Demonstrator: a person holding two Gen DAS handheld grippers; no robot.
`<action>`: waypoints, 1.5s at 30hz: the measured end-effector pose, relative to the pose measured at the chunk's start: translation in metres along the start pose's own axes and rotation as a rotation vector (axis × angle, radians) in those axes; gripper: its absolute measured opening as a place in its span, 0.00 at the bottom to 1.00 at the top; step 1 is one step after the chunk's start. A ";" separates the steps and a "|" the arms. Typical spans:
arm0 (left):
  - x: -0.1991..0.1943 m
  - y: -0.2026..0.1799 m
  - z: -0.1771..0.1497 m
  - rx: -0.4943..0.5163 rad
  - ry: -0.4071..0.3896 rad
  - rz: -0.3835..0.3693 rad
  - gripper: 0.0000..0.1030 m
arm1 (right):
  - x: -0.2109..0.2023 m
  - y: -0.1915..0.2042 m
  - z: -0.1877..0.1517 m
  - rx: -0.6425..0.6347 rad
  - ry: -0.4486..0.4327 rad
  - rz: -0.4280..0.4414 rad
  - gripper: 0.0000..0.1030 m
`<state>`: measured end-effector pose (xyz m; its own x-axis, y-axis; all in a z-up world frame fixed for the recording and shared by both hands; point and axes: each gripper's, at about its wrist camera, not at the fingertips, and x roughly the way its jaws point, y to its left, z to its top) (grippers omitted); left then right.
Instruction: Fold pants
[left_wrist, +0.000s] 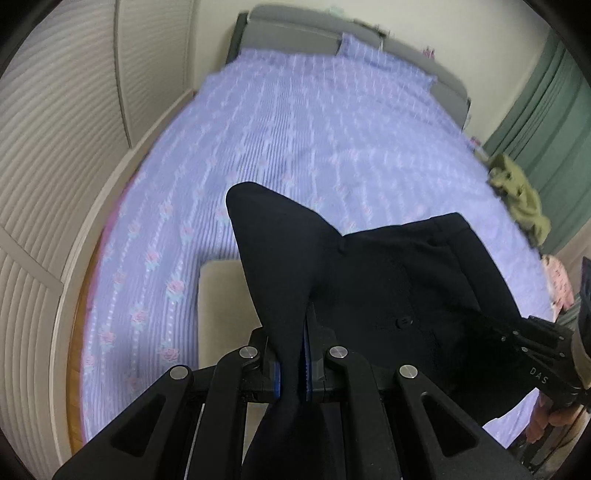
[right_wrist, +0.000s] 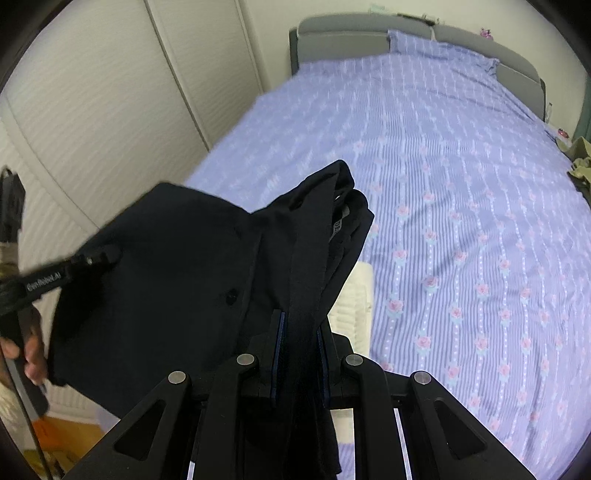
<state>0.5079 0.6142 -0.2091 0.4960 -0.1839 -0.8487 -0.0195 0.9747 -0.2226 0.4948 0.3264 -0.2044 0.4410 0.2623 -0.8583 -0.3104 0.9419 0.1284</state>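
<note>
While the dark pants (left_wrist: 388, 280) are held aloft between the left hand-held gripper (left_wrist: 301, 354) and the right hand-held gripper (right_wrist: 299, 354), each clamped on fabric, the lay-down step is judged pending: lowering onto the bed (right_wrist: 461, 184) ahead is required.

Both wrist cams face bed (left_wrist: 314, 122), close above.

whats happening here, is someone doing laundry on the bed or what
A person is folding dark pants with a handheld gripper in each hand. The left gripper and right gripper are each clamped on a part of the fabric, holding the pants up above a bed with a purple floral bedspread. The pants are not yet laid flat. An olive garment lies at the bed's edge.
</note>
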 end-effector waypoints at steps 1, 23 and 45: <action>0.014 0.001 -0.002 0.009 0.026 0.019 0.09 | 0.011 -0.003 -0.002 0.000 0.021 -0.011 0.16; -0.040 -0.022 -0.072 0.104 -0.002 0.283 0.66 | -0.028 -0.024 -0.065 0.013 0.082 -0.170 0.69; -0.244 -0.260 -0.186 0.139 -0.302 0.200 1.00 | -0.318 -0.104 -0.178 0.093 -0.291 -0.169 0.92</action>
<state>0.2301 0.3817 -0.0333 0.7281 0.0372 -0.6845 -0.0344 0.9993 0.0177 0.2374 0.1074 -0.0334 0.7054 0.1375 -0.6954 -0.1403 0.9887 0.0531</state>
